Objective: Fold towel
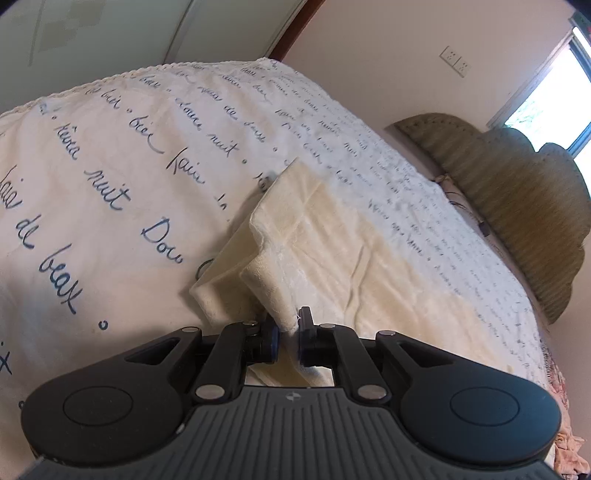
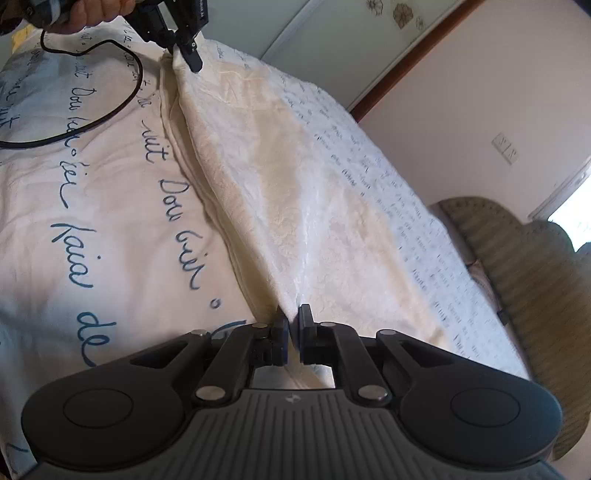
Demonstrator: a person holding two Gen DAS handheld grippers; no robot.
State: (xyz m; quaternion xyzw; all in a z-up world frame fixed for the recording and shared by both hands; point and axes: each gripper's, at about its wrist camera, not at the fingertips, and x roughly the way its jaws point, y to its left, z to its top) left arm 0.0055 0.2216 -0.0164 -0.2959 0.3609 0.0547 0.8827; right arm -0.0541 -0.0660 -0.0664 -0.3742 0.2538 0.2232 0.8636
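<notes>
A cream towel (image 2: 280, 177) lies stretched along the bed, over a white cover printed with blue handwriting. In the left wrist view my left gripper (image 1: 287, 334) is shut on a corner of the towel (image 1: 314, 236), and a loose flap folds over to the left of the pinch. In the right wrist view my right gripper (image 2: 293, 338) is shut on the near corner of the towel. The left gripper (image 2: 184, 44) also shows at the top of that view, held by a hand (image 2: 92, 14), pinching the far corner. The towel hangs taut between the two.
The bed cover (image 1: 110, 166) spreads wide to the left of the towel. A black cable (image 2: 110, 110) loops over the cover near the hand. A green striped headboard (image 1: 517, 206) stands at the right, with a window (image 1: 554, 92) and a wall socket (image 1: 455, 61) behind.
</notes>
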